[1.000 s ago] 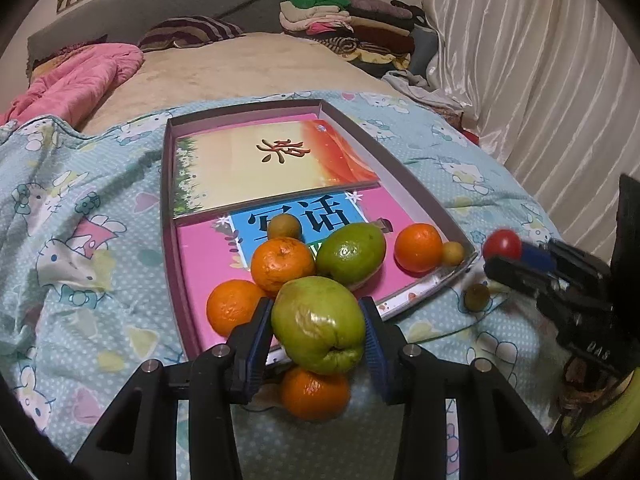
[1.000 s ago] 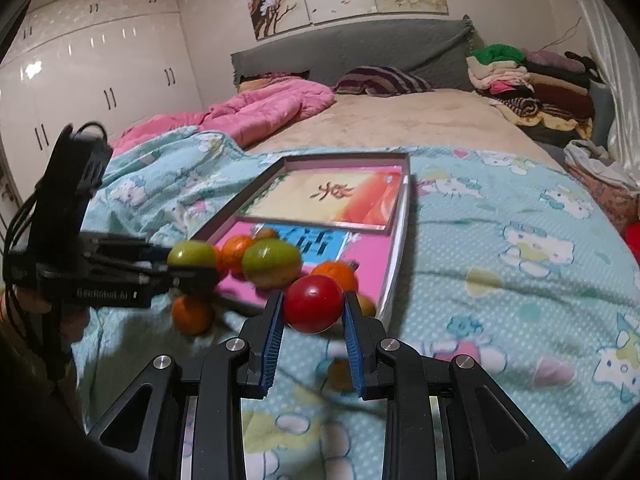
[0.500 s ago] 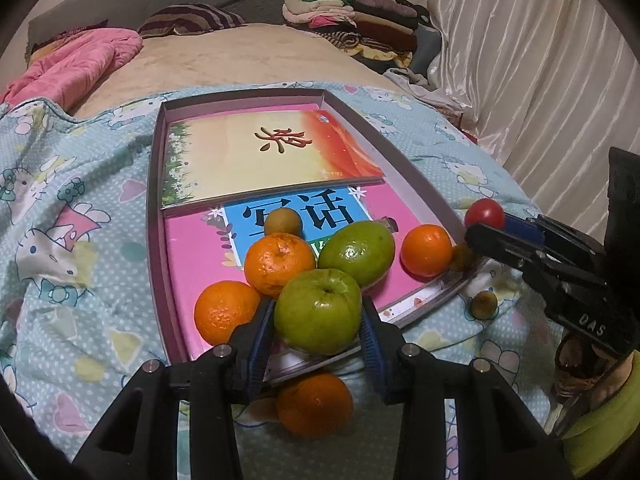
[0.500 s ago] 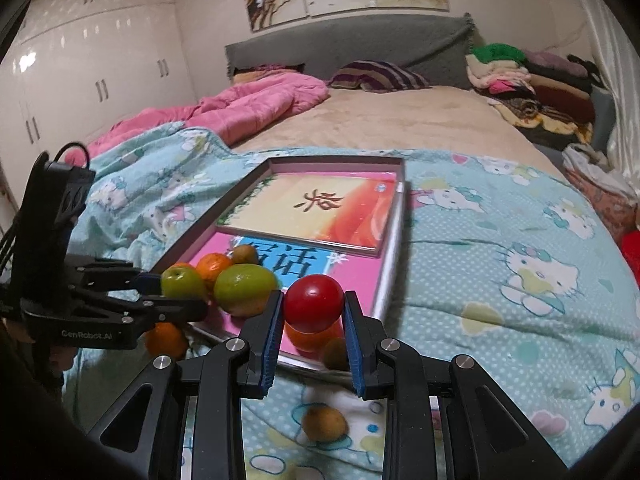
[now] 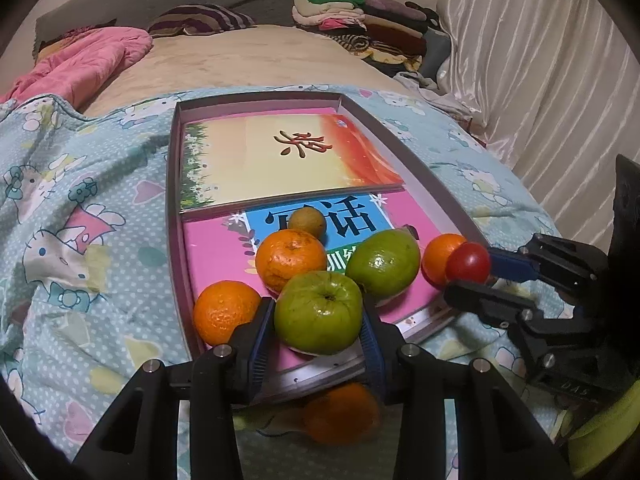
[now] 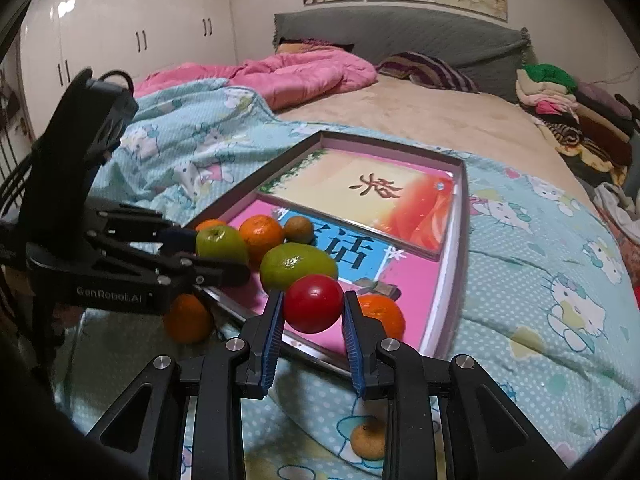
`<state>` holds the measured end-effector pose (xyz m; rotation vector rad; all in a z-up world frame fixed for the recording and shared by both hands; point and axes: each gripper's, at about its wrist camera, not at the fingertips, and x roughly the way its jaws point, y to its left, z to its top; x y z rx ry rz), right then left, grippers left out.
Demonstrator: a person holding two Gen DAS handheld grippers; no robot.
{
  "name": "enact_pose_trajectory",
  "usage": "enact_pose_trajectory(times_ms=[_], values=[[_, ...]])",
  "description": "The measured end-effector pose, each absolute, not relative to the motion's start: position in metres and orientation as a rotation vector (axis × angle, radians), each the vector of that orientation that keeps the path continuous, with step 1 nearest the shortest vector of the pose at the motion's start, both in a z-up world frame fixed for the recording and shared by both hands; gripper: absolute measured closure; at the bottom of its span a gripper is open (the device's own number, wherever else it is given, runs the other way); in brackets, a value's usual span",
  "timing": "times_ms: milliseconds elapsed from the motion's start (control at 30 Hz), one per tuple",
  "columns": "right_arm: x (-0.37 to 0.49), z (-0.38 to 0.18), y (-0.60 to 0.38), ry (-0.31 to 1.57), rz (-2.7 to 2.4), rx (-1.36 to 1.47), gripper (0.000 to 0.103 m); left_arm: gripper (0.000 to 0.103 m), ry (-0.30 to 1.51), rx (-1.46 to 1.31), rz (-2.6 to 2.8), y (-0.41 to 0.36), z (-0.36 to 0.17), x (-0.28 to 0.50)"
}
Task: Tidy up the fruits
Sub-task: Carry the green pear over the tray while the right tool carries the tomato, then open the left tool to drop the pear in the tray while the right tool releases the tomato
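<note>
1. Gripping a round green apple-like fruit (image 5: 318, 312) between its blue-padded fingers, the left tool (image 5: 318, 330) is holding it over the near end of the shallow grey-rimmed cardboard box (image 5: 173, 184) lying on the bed.
2. The right tool (image 6: 312, 312) is clamping a small glossy red round fruit (image 6: 313, 303) between its two blue pads, and is holding it at the near corner of the same box, on the box's right side as the left wrist camera sees it.
3. Inside the box, toward its near end, three orange tangerines are sitting: one (image 5: 291, 259) just behind the green fruit, one (image 5: 225, 311) against the box's left wall, and one (image 5: 440, 258) by the right wall, just beside the red fruit.
4. A larger oval green fruit (image 5: 383, 262) is lying in the box between the middle and right tangerines, and a small brown round fruit (image 5: 307, 222) is sitting farther in.
5. All of them are resting on a pink book cover with a blue label (image 5: 352, 220); a yellow and orange book (image 5: 280, 156) is filling the far half of the box.
6. Outside the box, a fourth tangerine (image 5: 340, 414) is lying on the light blue cartoon-cat bedspread (image 5: 80, 208) just off the near edge, and a small tan round fruit (image 6: 368, 440) is lying on the bedspread near the box's near corner.
</note>
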<state>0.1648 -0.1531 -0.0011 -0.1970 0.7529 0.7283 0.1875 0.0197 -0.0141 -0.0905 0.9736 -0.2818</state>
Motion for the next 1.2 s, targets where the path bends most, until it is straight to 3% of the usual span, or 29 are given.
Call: enact_pose_trajectory(times_ms=[733, 1200], values=[[0.172, -0.011, -0.141, 0.79, 0.731, -0.218, 0.073, 0.061, 0.973, -0.091, -0.279, 0.022, -0.015, 0.188], [0.168, -0.01, -0.144, 0.777, 0.728, -0.213, 0.066, 0.061, 0.969, -0.08, -0.277, 0.019, -0.016, 0.187]])
